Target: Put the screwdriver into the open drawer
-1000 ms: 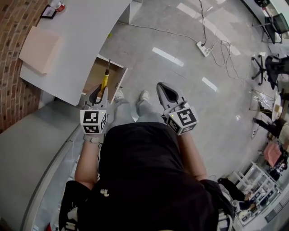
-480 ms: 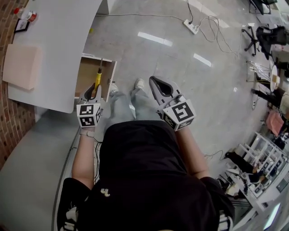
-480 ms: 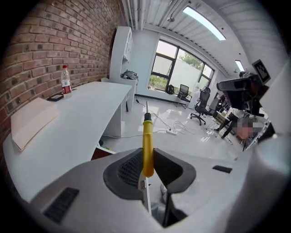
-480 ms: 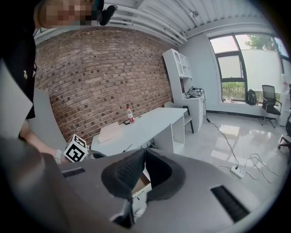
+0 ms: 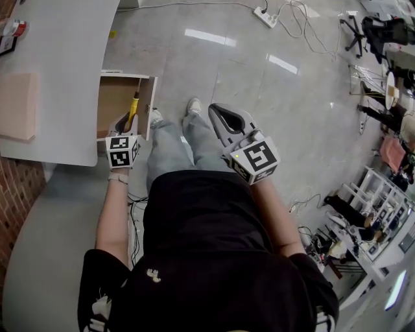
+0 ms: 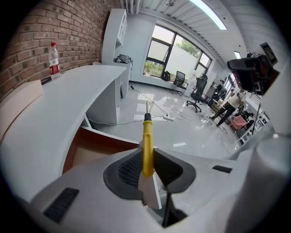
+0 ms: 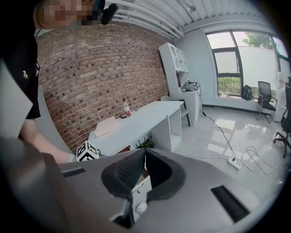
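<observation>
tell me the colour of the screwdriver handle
Yellow: the screwdriver handle shows best in the left gripper view.

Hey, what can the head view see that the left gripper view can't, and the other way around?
Only the head view shows the right claw, shut, and the person's white shoe. Only the left gripper view shows the windows and the ceiling light. Both show the left claw shut on the yellow screwdriver, at the open drawer under the white desk.
</observation>
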